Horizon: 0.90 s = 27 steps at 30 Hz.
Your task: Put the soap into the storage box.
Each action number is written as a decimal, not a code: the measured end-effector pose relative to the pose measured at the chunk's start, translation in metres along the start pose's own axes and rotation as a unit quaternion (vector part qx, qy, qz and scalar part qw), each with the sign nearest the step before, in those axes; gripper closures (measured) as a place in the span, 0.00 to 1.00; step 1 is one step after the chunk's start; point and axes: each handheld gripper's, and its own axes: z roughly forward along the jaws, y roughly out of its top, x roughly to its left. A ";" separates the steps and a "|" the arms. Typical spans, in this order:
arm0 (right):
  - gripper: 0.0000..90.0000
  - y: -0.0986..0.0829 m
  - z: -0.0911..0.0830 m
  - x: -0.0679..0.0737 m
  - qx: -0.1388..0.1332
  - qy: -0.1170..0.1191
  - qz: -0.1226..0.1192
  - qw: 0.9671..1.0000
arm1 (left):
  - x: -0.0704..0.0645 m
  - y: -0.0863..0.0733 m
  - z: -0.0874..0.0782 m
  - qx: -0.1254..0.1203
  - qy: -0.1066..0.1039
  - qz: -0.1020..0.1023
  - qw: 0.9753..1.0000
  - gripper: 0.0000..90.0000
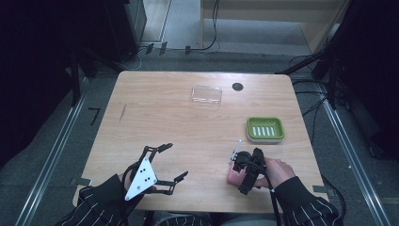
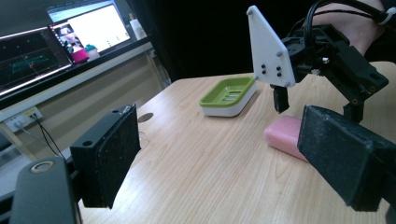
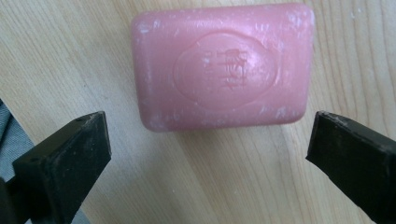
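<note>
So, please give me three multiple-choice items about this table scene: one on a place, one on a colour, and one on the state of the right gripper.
1. Where does the pink soap bar lie?
A. in the soap dish
B. on the bare table, below the right gripper
C. on the clear lid

2. What colour is the soap dish?
A. green
B. blue
C. red

3. How is the right gripper?
A. shut on the soap
B. open, jaws apart on either side of the soap, not touching it
C. shut and empty

Answers:
1 B: the right gripper view shows wood all around the bar.
2 A: the high view shows a green dish with a white base.
3 B: wood shows between each jaw and the bar.
</note>
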 end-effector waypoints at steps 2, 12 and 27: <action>0.00 0.003 0.002 -0.001 0.003 0.000 -0.002 1.000 | 0.000 0.000 0.000 -0.001 0.000 -0.001 1.000 0.15; 0.00 0.017 0.010 -0.006 0.014 0.001 -0.010 1.000 | 0.000 0.000 0.000 -0.002 0.001 -0.001 1.000 0.15; 0.00 0.031 0.018 -0.007 0.027 -0.002 -0.019 0.999 | 0.000 0.000 -0.001 -0.002 0.001 -0.002 1.000 0.15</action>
